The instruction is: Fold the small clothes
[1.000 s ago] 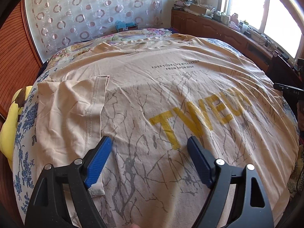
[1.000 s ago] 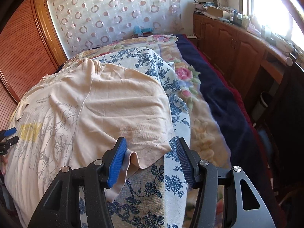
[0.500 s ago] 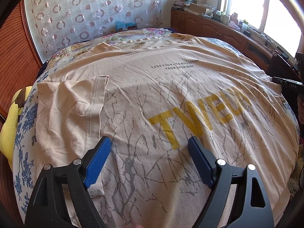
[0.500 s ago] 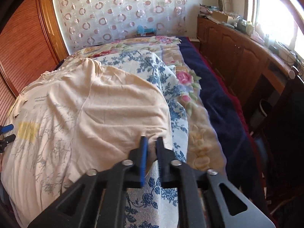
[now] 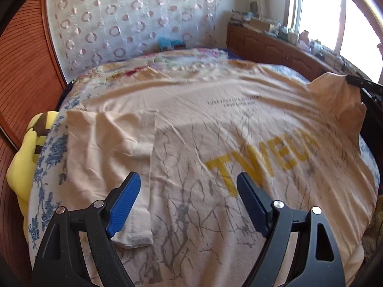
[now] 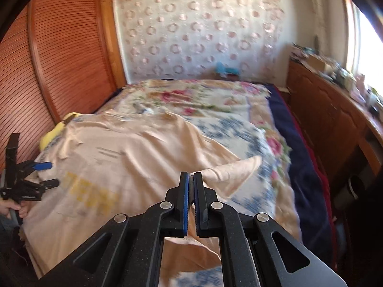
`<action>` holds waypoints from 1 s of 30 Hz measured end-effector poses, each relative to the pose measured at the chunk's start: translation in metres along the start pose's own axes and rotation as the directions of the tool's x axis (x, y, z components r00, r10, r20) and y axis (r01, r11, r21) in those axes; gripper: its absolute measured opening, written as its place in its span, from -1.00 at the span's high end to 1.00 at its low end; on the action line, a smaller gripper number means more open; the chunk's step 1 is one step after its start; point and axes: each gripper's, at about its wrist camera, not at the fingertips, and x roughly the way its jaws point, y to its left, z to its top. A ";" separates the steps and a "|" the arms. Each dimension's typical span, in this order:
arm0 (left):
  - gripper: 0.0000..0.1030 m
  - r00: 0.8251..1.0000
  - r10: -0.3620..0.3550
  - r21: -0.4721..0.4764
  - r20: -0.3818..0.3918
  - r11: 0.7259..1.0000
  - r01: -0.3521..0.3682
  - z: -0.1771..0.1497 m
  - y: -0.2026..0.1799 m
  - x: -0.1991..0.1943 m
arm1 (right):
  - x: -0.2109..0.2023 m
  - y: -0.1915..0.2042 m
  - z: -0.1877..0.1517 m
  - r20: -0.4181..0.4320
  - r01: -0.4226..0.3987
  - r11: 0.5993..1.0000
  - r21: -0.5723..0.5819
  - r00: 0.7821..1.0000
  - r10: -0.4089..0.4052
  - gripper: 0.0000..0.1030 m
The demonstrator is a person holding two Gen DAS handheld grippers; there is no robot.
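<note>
Since a moment ago, the right gripper (image 6: 191, 179) has closed on the right sleeve (image 6: 229, 169) of the T-shirt (image 5: 215, 143) and lifted it off the bed; before, its jaws were spread around that sleeve edge, and now they are pressed together with the cloth pinched between them. In the left wrist view this raised sleeve (image 5: 337, 100) stands up like a peak at the far right of the shirt. The left gripper (image 5: 189, 198) has hardly moved: it hovers just above the near part of the shirt with its jaws wide apart, holding nothing.

The beige T-shirt lies spread front side up on the bed, over a sheet with blue flowers (image 5: 47, 157). The left sleeve (image 5: 107, 153) is already folded inward onto the body. So I judge that the folding is at an early stage: one sleeve is done, the second is in hand, and the body folds are left.

On the chest I read big yellow letters "TWEU", the rest is unclear; the two small dark lines above them are too blurred to read.

Further out are a yellow pillow (image 5: 21, 165) at the left, a flowered blanket (image 6: 203, 100), wooden cabinets (image 6: 330, 119) at the right and a circle-patterned curtain (image 6: 203, 31) on the far wall.
</note>
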 end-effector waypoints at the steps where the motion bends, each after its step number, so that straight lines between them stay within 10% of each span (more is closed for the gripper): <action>1: -0.63 1.000 -0.005 -0.014 0.020 1.000 0.005 0.001 0.002 -0.006 | 0.002 0.014 0.004 0.006 -0.034 0.999 -0.020 0.999 0.035 0.93; 4: -0.63 0.997 -0.021 -0.038 0.073 0.999 0.023 0.002 0.005 -0.021 | 0.005 0.046 0.005 0.011 -0.091 0.993 -0.079 0.996 0.092 0.83; 7: -0.63 0.994 -0.020 -0.024 0.106 0.999 0.023 0.002 0.002 -0.032 | 0.007 0.053 -0.001 0.009 -0.082 0.991 -0.105 0.996 0.084 0.16; 30: -0.63 0.985 0.028 -0.083 0.171 0.996 -0.013 0.001 0.007 -0.050 | 0.120 0.039 0.006 -0.243 -0.010 1.000 -0.017 0.970 0.005 0.16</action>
